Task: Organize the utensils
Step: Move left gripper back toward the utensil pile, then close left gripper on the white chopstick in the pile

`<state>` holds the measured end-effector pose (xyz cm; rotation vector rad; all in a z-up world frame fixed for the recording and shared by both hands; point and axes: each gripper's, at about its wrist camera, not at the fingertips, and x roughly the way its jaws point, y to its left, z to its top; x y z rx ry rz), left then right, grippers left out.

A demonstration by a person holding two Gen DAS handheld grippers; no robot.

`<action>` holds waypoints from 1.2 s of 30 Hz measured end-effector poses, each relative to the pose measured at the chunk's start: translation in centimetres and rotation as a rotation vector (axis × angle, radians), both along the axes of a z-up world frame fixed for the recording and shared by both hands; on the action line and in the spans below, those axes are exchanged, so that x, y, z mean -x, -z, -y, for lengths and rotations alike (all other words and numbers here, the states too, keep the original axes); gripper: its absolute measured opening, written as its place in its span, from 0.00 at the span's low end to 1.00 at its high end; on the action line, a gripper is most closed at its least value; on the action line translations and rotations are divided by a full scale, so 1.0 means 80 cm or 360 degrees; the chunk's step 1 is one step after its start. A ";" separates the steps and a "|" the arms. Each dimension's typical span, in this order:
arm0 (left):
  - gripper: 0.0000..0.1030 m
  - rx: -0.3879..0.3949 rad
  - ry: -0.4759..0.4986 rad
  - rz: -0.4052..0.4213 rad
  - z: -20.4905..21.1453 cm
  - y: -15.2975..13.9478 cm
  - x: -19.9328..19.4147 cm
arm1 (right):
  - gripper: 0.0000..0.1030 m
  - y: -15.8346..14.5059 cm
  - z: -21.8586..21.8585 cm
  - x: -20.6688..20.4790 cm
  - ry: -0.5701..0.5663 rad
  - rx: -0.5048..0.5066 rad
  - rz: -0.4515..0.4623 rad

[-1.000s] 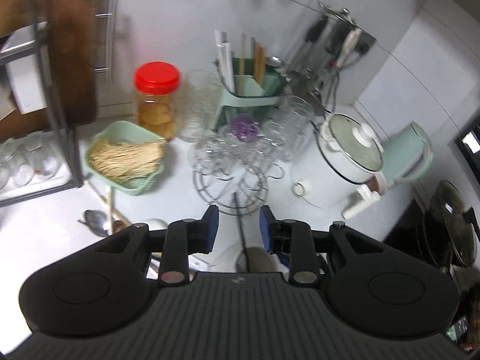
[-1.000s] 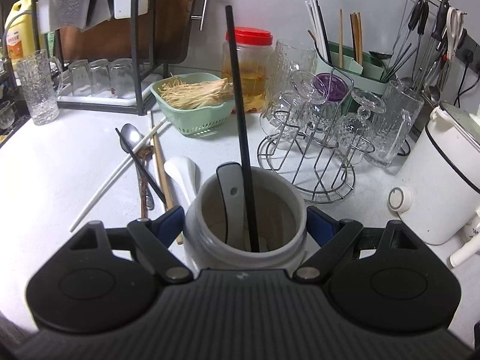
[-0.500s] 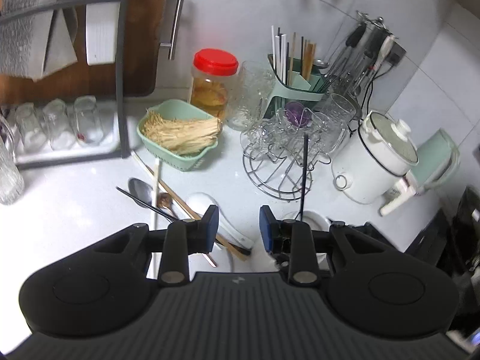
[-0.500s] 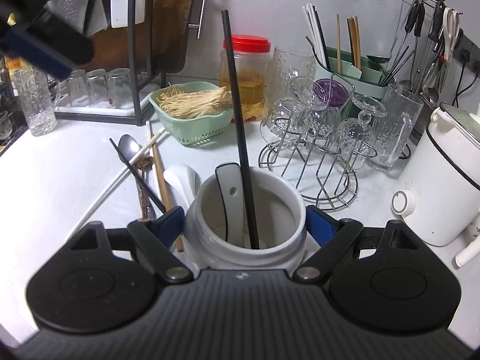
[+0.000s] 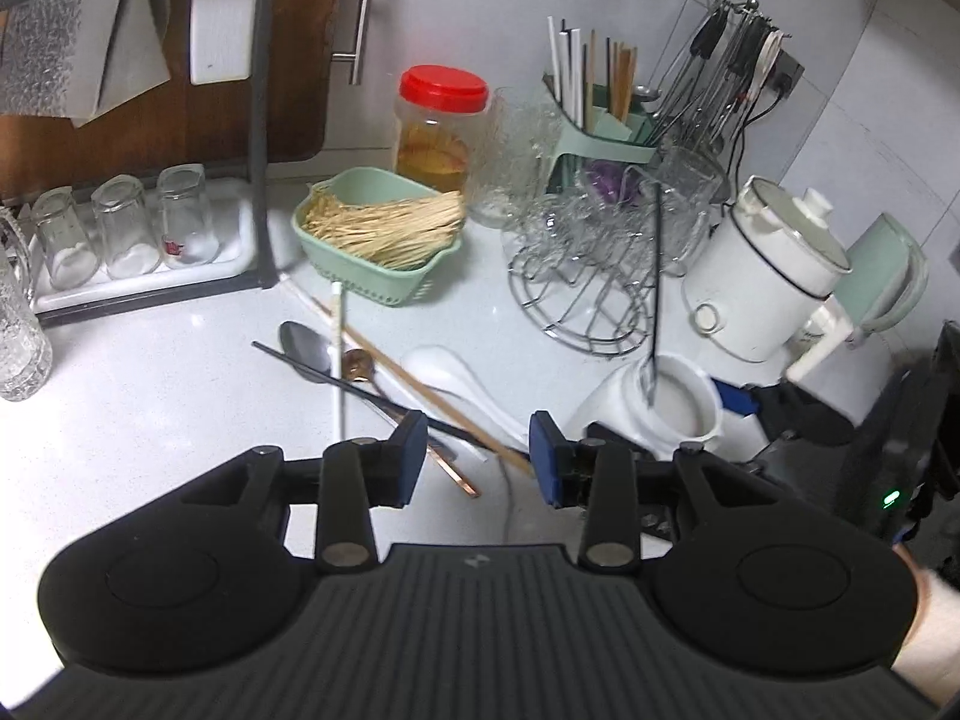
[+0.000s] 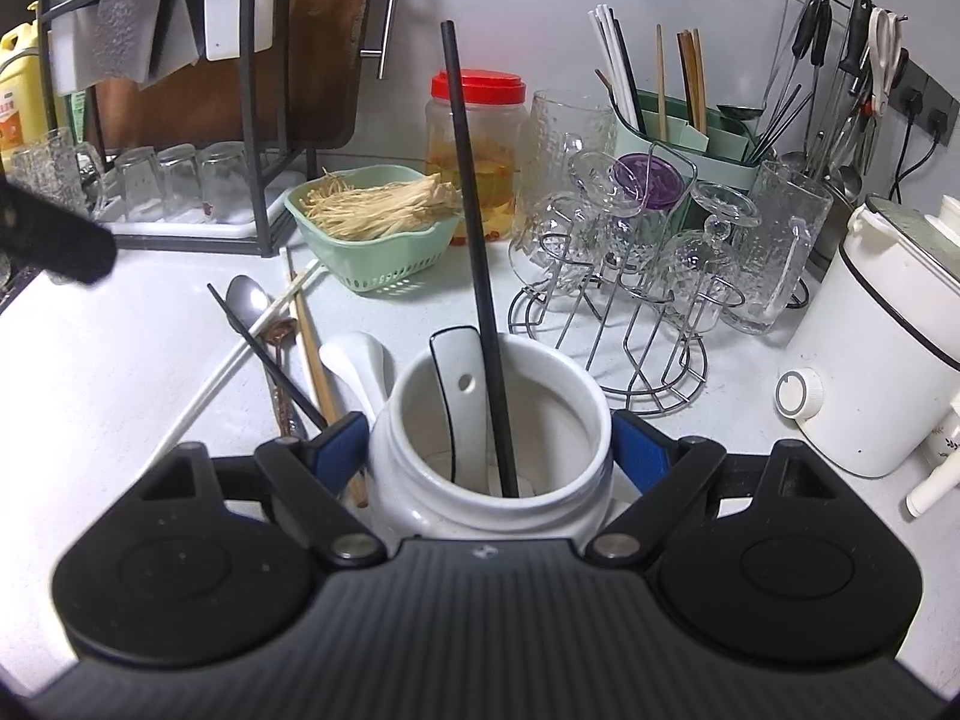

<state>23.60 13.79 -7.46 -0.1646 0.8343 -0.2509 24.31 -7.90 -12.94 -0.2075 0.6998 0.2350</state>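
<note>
My right gripper [image 6: 489,441] is shut on a white ceramic jar [image 6: 489,462] standing on the counter; the jar holds a black chopstick [image 6: 477,252] and a white spoon [image 6: 459,384]. The jar also shows in the left wrist view [image 5: 666,405]. My left gripper [image 5: 479,456] is open and empty above a loose pile of utensils on the counter: a metal spoon [image 5: 309,348], a black chopstick [image 5: 336,378], a wooden chopstick [image 5: 420,390], a white chopstick [image 5: 339,360] and a white ceramic spoon [image 5: 444,369].
A green basket of enoki mushrooms [image 5: 378,240], a red-lidded jar [image 5: 441,126], a wire rack of glasses [image 5: 594,252], a green utensil caddy [image 5: 600,138] and a white cooker [image 5: 762,282] stand behind. A dark rack with upturned glasses [image 5: 120,234] is at the left.
My left gripper has pulled back and to the left, away from the jar, and now hangs over the loose utensils. The right gripper and jar stayed put.
</note>
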 end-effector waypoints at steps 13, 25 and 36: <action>0.47 -0.0012 0.0011 -0.0076 -0.020 0.055 -0.009 | 0.86 0.000 -0.001 -0.001 0.0015 0.0001 0.0001; 0.47 0.0040 -0.0103 -0.0234 -0.032 0.128 -0.029 | 0.87 0.000 0.000 -0.002 -0.0043 0.0018 -0.0012; 0.38 -0.0013 -0.0206 -0.0231 -0.045 0.160 -0.082 | 0.87 -0.002 0.001 -0.005 -0.0068 0.0021 -0.0049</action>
